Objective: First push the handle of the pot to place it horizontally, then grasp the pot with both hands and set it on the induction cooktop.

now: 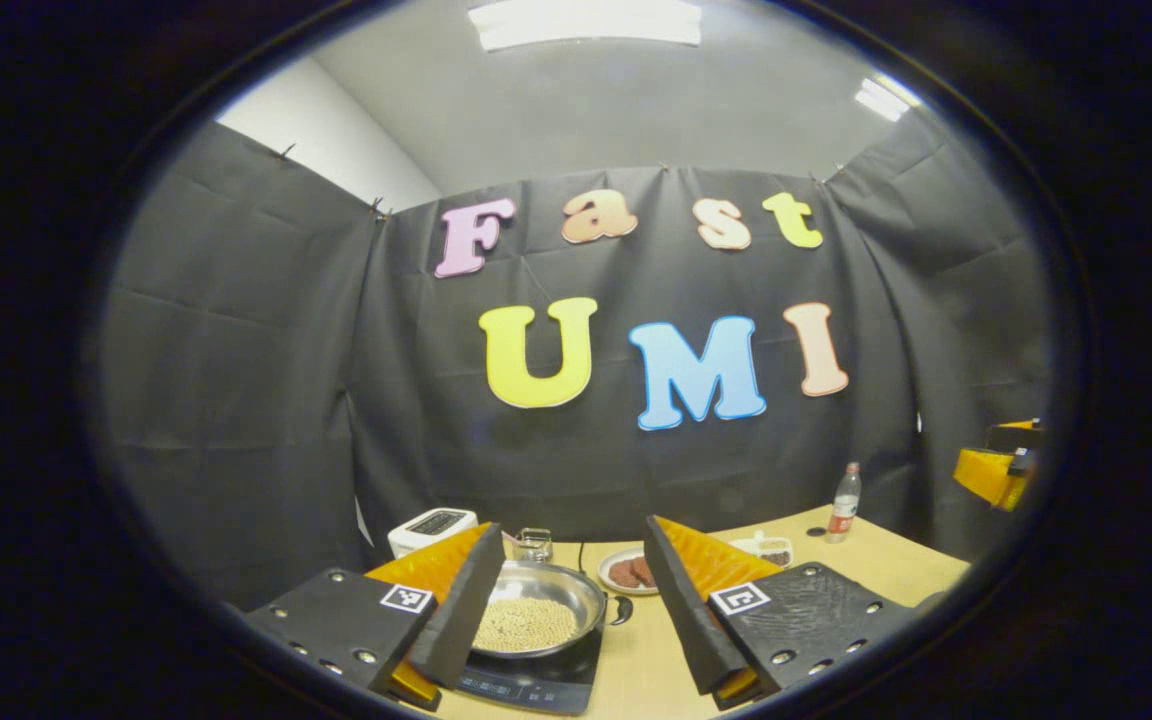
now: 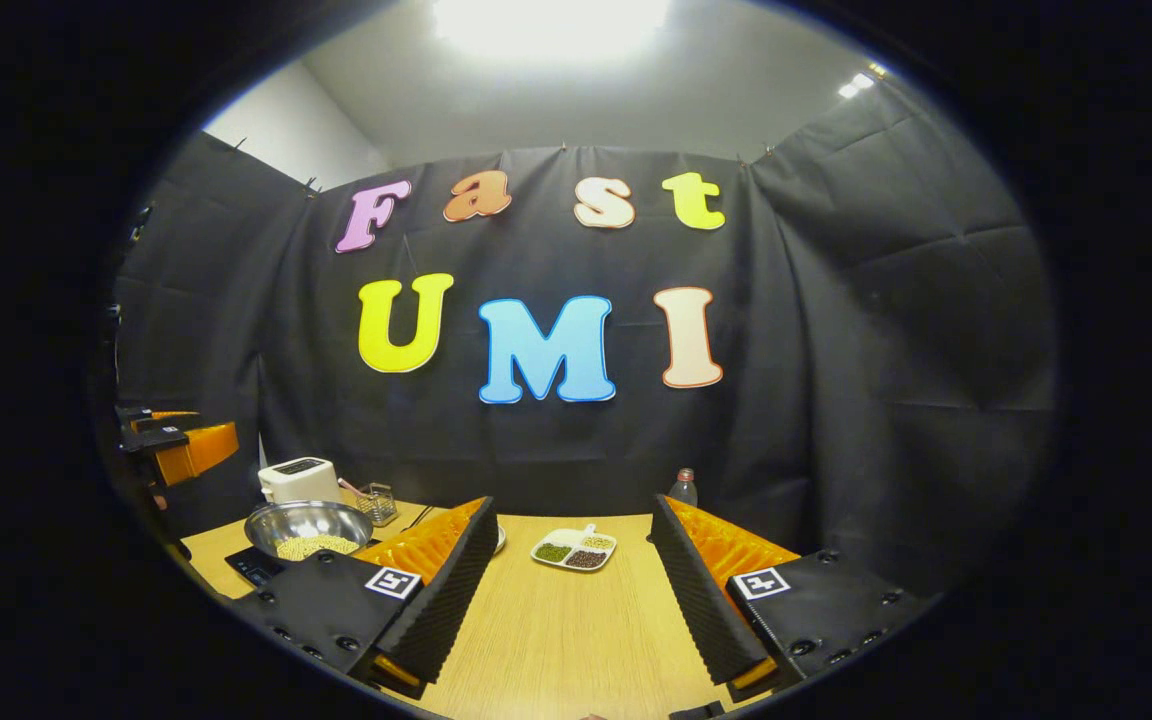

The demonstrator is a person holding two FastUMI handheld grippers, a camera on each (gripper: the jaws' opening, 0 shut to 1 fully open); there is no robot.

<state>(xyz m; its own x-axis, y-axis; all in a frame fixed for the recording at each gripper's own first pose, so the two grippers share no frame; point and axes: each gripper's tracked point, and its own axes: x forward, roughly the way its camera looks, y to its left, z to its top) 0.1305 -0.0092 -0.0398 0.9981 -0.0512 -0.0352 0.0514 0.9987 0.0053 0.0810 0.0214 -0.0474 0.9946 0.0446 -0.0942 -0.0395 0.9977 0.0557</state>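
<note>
Left gripper [image 1: 568, 590] fingers spread wide, nothing between them. Pot [image 1: 539, 606] with pale beans sits on induction cooktop [image 1: 526, 682], black handle [image 1: 622, 608] pointing right. Behind: toaster [image 1: 431, 529], plate [image 1: 631, 571], bottle [image 1: 844, 503] on wooden table [image 1: 896, 565]. Right gripper [image 1: 998, 466] at far right edge.

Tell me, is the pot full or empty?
Partly full: pale beans cover the bottom of the pot, which sits on the induction cooktop.

- We see a shiny metal pot [image 1: 546, 590] on a glossy black cooktop [image 1: 526, 685].
- We see a matt, wood-grained table [image 2: 556, 630].
- We see ribbed black foam on the fingers [image 2: 696, 590].
</note>
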